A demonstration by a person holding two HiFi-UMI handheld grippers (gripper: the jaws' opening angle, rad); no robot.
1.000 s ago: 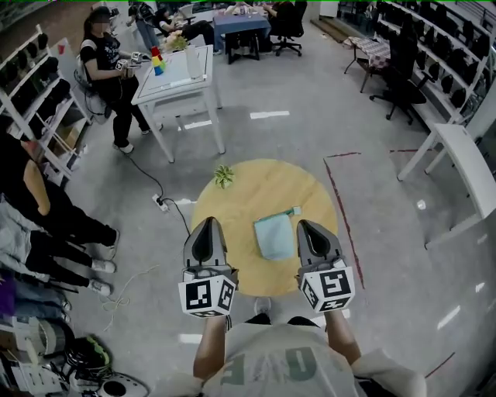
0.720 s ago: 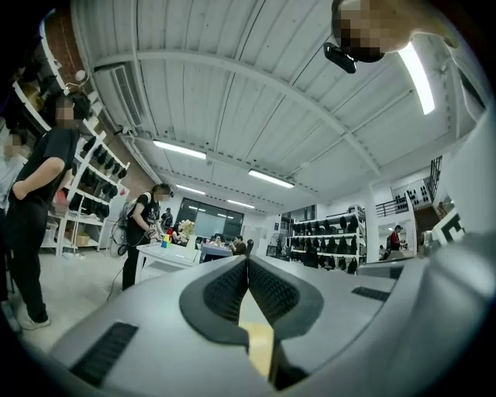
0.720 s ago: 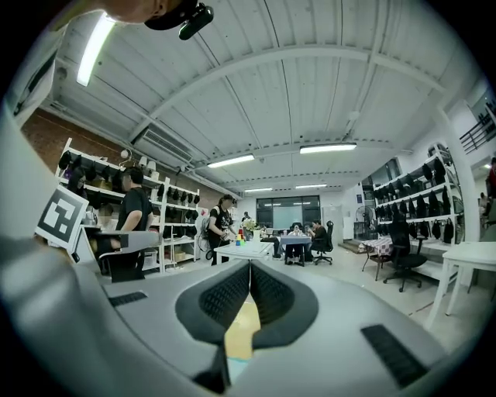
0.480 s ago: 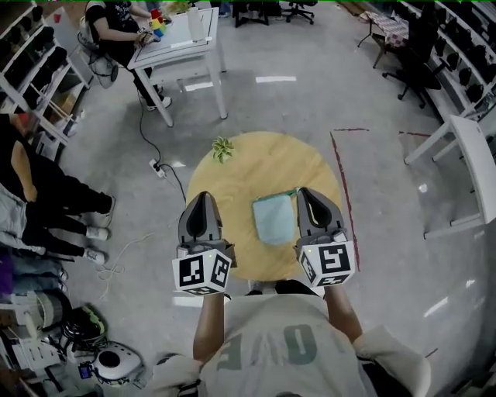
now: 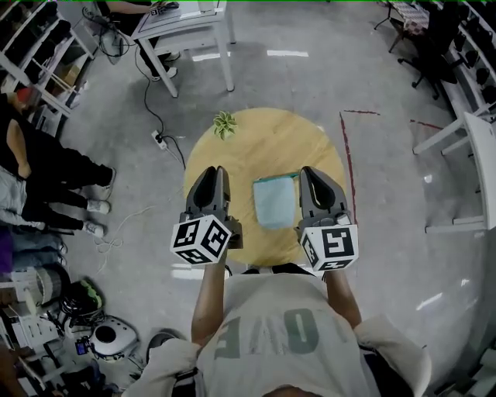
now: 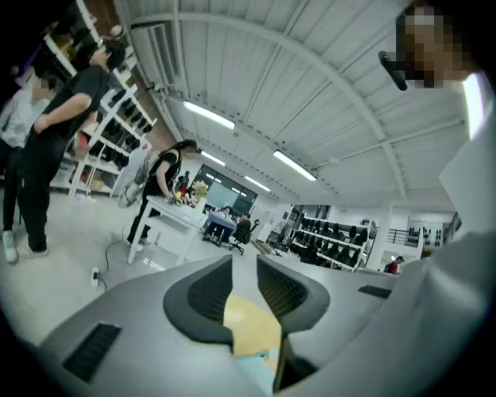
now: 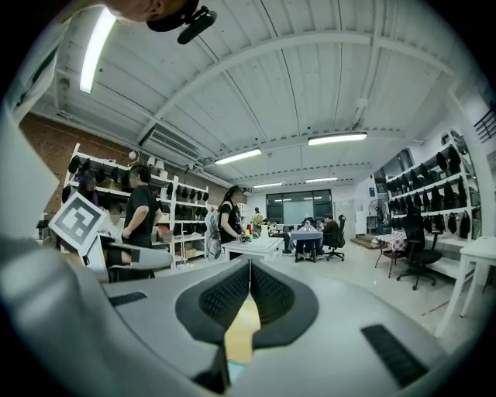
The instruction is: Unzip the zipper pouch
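Note:
A pale teal zipper pouch [image 5: 275, 203] lies flat on the round wooden table [image 5: 263, 139], near its front half. My left gripper [image 5: 218, 172] hovers just left of the pouch and does not touch it. Its jaws have just been opening and stand slightly apart [image 6: 244, 264] with nothing between them. A sliver of the pouch [image 6: 253, 374] shows below them. My right gripper [image 5: 311, 172] hovers beside the pouch's right edge. In the right gripper view its jaws [image 7: 249, 267] meet at the tips and hold nothing.
A small green plant [image 5: 224, 124] sits at the table's far left rim. Beyond it stands a white table [image 5: 186, 19]. A power strip and cable [image 5: 159, 138] lie on the floor. A person [image 5: 39, 167] stands at the left. Red tape [image 5: 346, 155] marks the floor at the right.
Both grippers have moved forward along the pouch's two sides. The left gripper has rolled, so its marker cube now sits tilted, and its jaws have parted a little.

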